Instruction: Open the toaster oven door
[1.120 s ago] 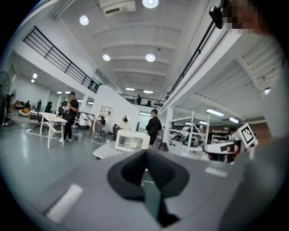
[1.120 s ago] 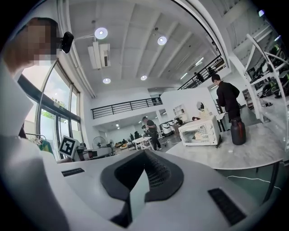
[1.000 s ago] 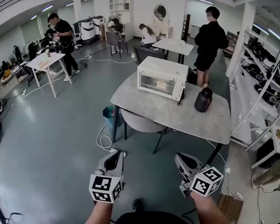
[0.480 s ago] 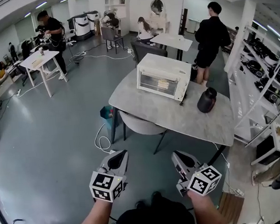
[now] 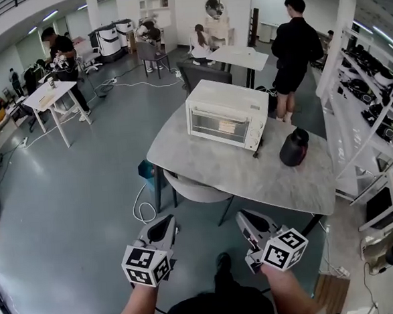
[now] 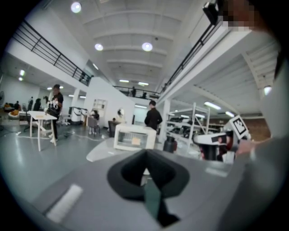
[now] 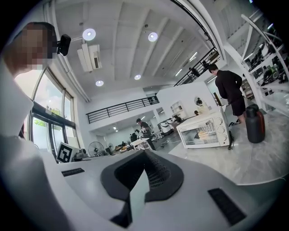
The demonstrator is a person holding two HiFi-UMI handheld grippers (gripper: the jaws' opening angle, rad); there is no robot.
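A white toaster oven (image 5: 226, 114) stands on a grey marble table (image 5: 204, 164), its glass door closed and facing me. It also shows small in the left gripper view as the oven (image 6: 134, 137) and in the right gripper view as the oven (image 7: 203, 131). My left gripper (image 5: 166, 224) and right gripper (image 5: 244, 220) hang low over the floor, well short of the table's near edge. Both are shut with nothing between their jaws.
A dark jug (image 5: 294, 147) stands on the table right of the oven. A grey chair (image 5: 193, 185) is tucked under the near side. A person in black (image 5: 293, 49) stands behind the table; shelving (image 5: 368, 74) lines the right. More people and tables are far left.
The view has moved closer to the table; the oven and jug appear larger and lower. Both grippers keep their pose, shut.
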